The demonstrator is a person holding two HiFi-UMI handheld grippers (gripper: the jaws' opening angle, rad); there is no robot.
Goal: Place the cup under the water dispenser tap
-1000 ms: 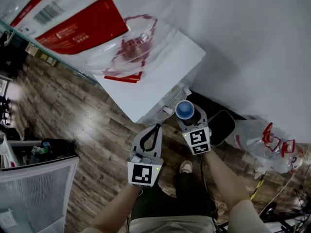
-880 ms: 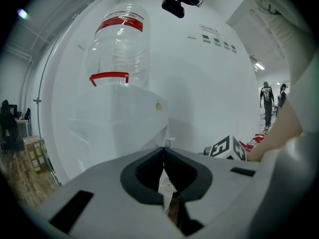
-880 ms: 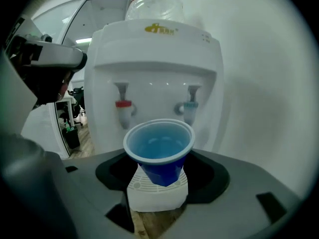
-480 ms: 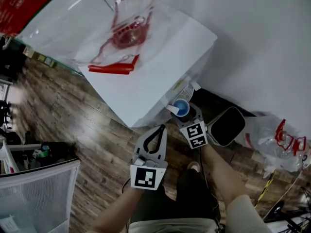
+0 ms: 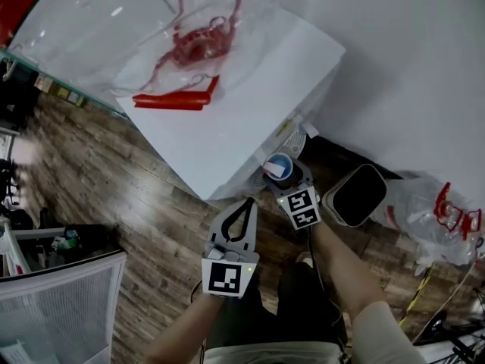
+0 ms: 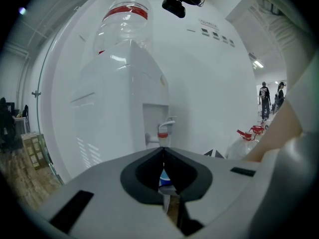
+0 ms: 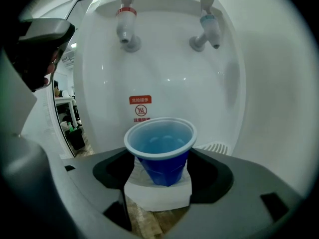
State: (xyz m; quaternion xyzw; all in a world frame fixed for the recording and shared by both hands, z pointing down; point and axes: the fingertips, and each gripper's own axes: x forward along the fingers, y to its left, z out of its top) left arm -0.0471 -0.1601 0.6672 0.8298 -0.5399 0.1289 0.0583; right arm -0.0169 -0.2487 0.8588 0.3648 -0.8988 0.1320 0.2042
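Before dispenser (image 7: 164, 68), right hand-held gripper (image 7: 158, 193) tilted down, jaws just opening round cup (image 7: 160, 151)

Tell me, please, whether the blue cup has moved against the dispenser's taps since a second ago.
Yes, downward: the blue cup now sits well below the red tap, formerly just above its rim.

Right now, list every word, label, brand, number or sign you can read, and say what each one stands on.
No text is legible enough to quote.
Red warning label on the water dispenser, in its front recess: a red circular sign; its characters are too blurred to read.
Dark print on the white wall: too small to read.
Red band on the bottle: no print readable.
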